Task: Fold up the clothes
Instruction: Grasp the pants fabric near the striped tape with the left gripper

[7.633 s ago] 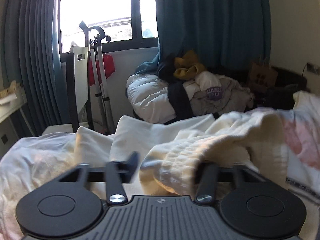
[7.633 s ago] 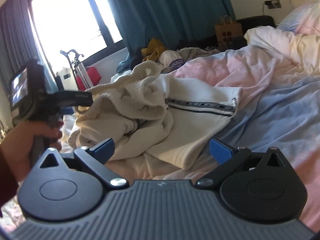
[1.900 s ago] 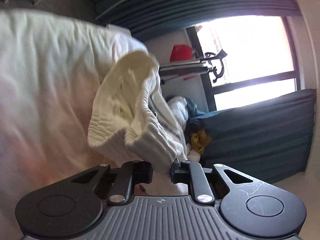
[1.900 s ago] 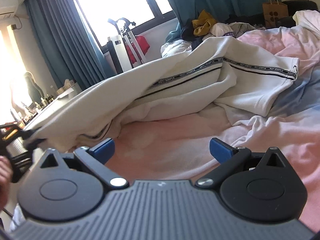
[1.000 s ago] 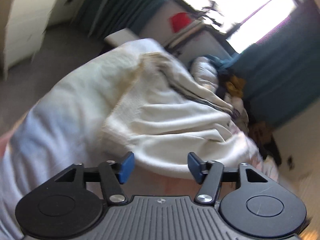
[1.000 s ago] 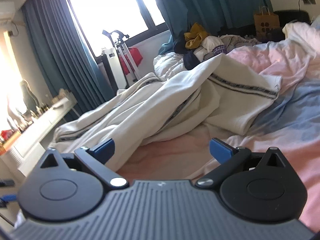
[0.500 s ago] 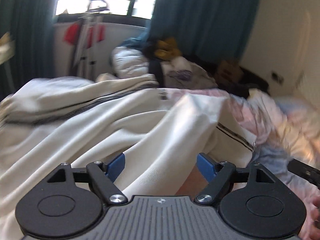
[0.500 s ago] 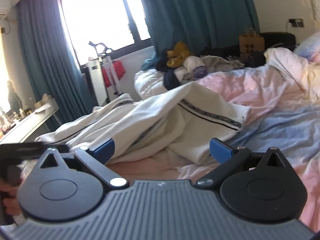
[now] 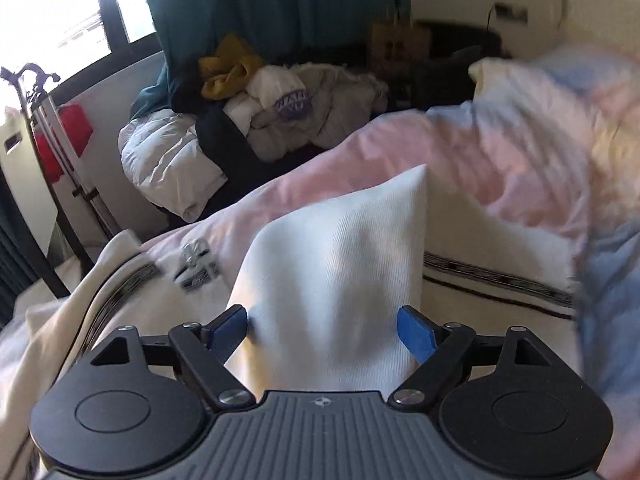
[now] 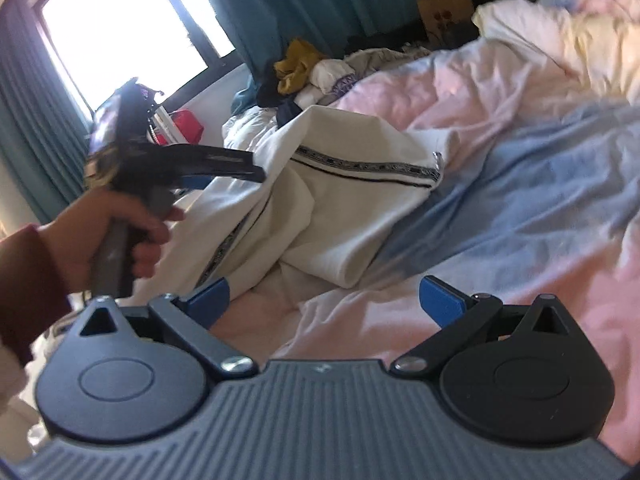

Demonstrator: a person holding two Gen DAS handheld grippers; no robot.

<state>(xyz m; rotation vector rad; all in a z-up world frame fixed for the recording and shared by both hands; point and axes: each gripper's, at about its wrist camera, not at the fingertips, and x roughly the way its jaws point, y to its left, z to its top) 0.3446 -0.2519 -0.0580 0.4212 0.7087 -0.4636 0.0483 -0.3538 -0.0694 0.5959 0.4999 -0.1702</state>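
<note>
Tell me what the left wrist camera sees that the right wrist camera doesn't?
Only the left wrist view shows a peak of the white garment standing between the open left gripper fingers. Only the right wrist view shows the person's left hand holding that gripper, plus the open right gripper. Both show the pink-and-blue duvet, clothes pile and teal curtains.

A raised fold of the cream garment [image 9: 340, 280] filled the gap between the left gripper's [image 9: 323, 327] spread blue fingers. The right gripper [image 10: 324, 298] — fingers also spread — had bare pink duvet [image 10: 360, 320] between them. To its left, the left hand [image 10: 116, 232] blocked passage; rightward, blue bedding [image 10: 520, 208] lay unobstructed.
</note>
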